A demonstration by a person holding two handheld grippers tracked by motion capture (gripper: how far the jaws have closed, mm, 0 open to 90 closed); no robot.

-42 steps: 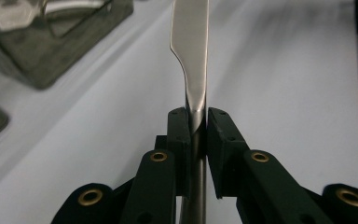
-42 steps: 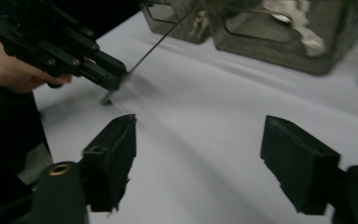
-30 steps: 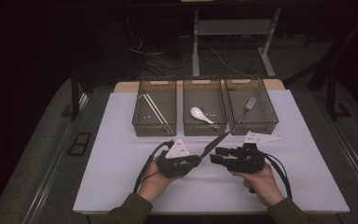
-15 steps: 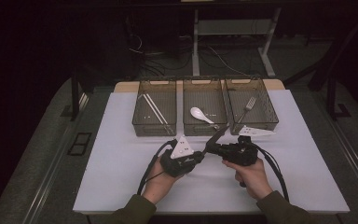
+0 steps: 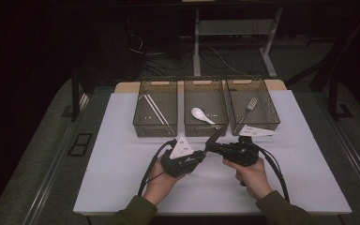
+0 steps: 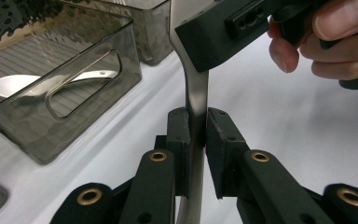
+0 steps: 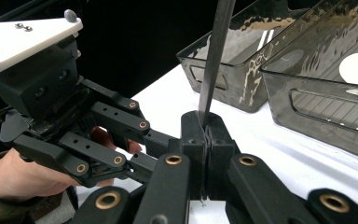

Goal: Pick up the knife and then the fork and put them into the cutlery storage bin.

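White table [image 5: 122, 159], three grey bins [image 5: 205, 112]

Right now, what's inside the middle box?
Inside the middle box lies a white spoon, bowl to the left in the high view. The left gripper view shows it through the smoky wall; the handle's tip blurs behind the handle slot. Nothing else shows inside.

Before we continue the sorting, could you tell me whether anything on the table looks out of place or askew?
Nothing stands out. The three bins sit in a straight row, and the metal utensil is clamped between the left gripper and right gripper.
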